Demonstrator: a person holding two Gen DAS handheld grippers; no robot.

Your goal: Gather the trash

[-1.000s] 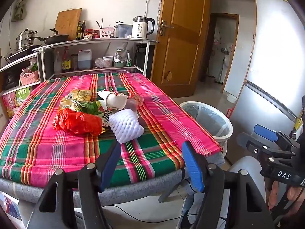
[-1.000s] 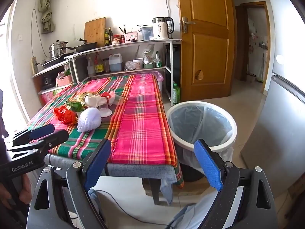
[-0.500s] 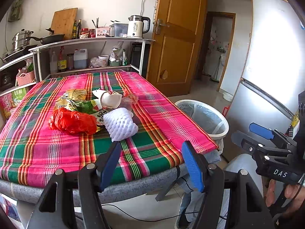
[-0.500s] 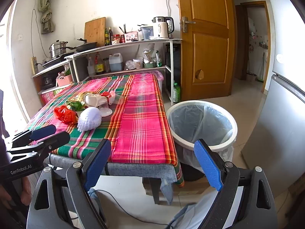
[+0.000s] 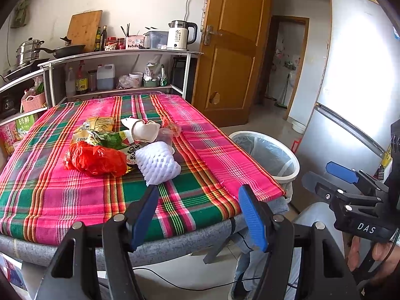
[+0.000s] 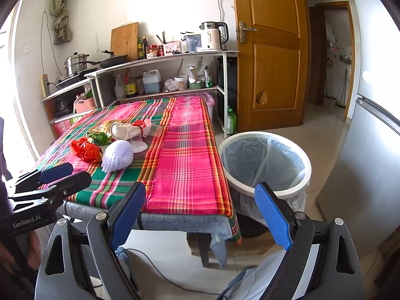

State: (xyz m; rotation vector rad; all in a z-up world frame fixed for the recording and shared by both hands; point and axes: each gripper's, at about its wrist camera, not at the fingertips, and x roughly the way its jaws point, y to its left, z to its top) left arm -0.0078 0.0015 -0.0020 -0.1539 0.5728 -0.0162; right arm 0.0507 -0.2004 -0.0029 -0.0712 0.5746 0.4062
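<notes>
Trash pile (image 5: pixel 117 147) sits untouched mid-table (image 5: pixel 50 200). Both hand-held grippers, left (image 5: pixel 197 212) and right (image 6: pixel 200 215), wide, empty. Next: reach foam fruit net (image 5: pixel 158 162), nearest pile edge; bin (image 6: pixel 265 167) beside table.

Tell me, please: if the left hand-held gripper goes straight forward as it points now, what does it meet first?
Probably the white foam fruit net on the table; depth is unclear. The left hand-held gripper is open and empty.
</notes>
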